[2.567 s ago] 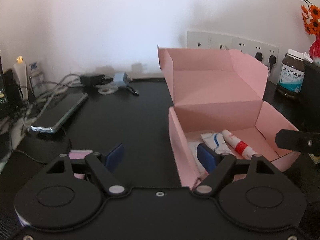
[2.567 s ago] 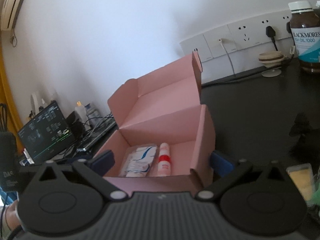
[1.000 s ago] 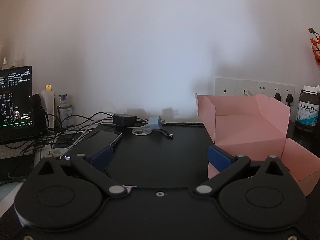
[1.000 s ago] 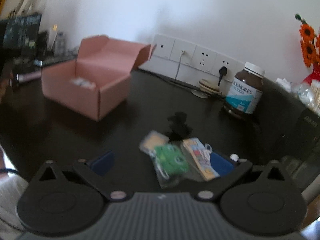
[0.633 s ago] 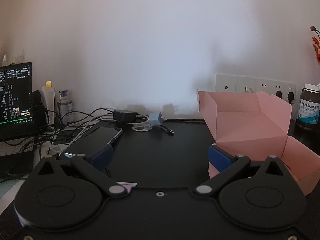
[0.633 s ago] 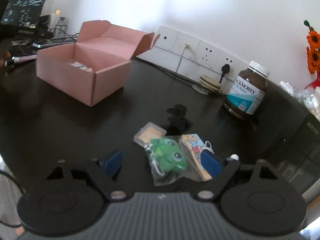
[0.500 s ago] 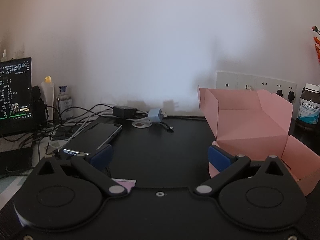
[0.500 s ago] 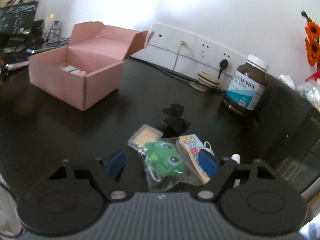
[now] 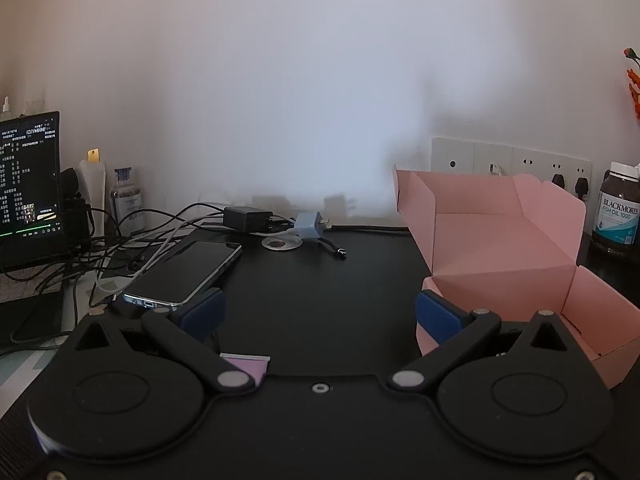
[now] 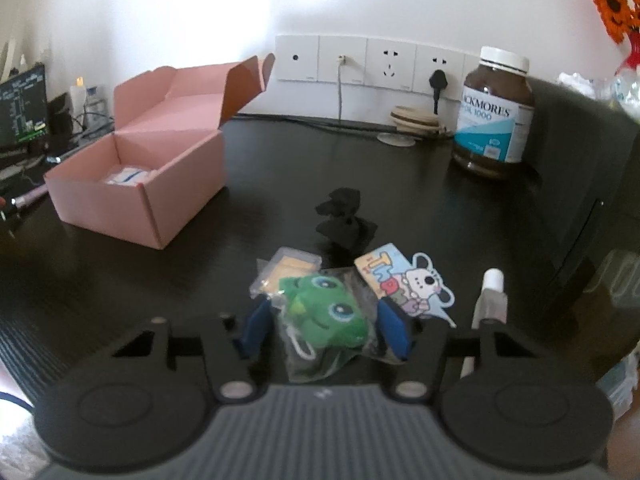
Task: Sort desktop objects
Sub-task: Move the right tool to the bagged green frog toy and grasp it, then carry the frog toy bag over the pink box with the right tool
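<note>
Right wrist view: the right gripper [image 10: 324,330] is low over the black desk [image 10: 140,280], its blue fingers [image 10: 394,330] drawn in on both sides of a bagged green plush frog [image 10: 326,314]; they look pressed on the bag, but firm contact is hard to confirm.
Step in hand: judged, grasping the frog to sort it.
Next move: lift it free of its neighbours, then carry it to the pink box [image 10: 136,184] well to the left.
Beside the frog: a small packet [image 10: 292,266] touching its far left, a cartoon card [image 10: 404,284] just to its right, a white-capped tube [image 10: 490,300] beyond the card.
Pink box contents: lid open; a white-and-blue sachet [image 10: 130,174] inside, the rest hidden.
Left wrist view: the left gripper [image 9: 318,314] is spread wide and empty, next to that box.
</note>
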Tool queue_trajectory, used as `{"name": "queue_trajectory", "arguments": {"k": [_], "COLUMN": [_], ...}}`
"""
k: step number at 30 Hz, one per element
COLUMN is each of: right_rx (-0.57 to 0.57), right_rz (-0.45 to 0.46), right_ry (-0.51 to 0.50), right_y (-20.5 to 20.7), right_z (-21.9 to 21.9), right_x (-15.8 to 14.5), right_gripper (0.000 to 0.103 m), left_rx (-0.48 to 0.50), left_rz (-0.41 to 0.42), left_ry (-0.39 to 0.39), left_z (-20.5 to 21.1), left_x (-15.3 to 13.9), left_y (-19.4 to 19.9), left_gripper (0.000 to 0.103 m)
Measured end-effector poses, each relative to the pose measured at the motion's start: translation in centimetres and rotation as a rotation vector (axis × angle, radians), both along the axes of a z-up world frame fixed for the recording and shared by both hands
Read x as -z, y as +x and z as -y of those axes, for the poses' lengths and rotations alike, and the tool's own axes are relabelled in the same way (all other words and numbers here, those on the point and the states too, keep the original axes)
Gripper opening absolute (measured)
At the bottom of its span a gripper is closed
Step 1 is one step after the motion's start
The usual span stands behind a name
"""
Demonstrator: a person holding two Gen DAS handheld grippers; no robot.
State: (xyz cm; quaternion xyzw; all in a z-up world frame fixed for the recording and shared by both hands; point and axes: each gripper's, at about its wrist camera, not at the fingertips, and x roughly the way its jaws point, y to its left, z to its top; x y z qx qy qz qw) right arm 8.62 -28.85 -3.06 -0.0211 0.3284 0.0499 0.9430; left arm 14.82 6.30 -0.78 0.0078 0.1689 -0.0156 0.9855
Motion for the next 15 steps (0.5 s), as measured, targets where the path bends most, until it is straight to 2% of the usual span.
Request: {"name": "queue_trajectory", "arguments": {"k": [3,9,15], "right_rx": [-0.011,-0.004,0.021], "right_rz": [0.005,0.026,0.075], "right_ry": [0.005,0.03,0.071], "right_y": [-0.2,-0.8,-1.5], "right_z": [-0.3,-0.3,0.3], "right_x": [0.0,-0.3,-1.9], "right_gripper": [0.043,0.036,0.034], "left_rx": [0.002,0.007,0.006], "left_rz": [-0.003,-0.006,-0.009], "left_ry": [0.002,0.01,0.006], "left_z": [0.0,0.2,0.2], "left_x": [0.0,0.1,0.1], "left_y": [0.0,0.0,0.0], "left_gripper": [0.103,0.103,0.103]}}
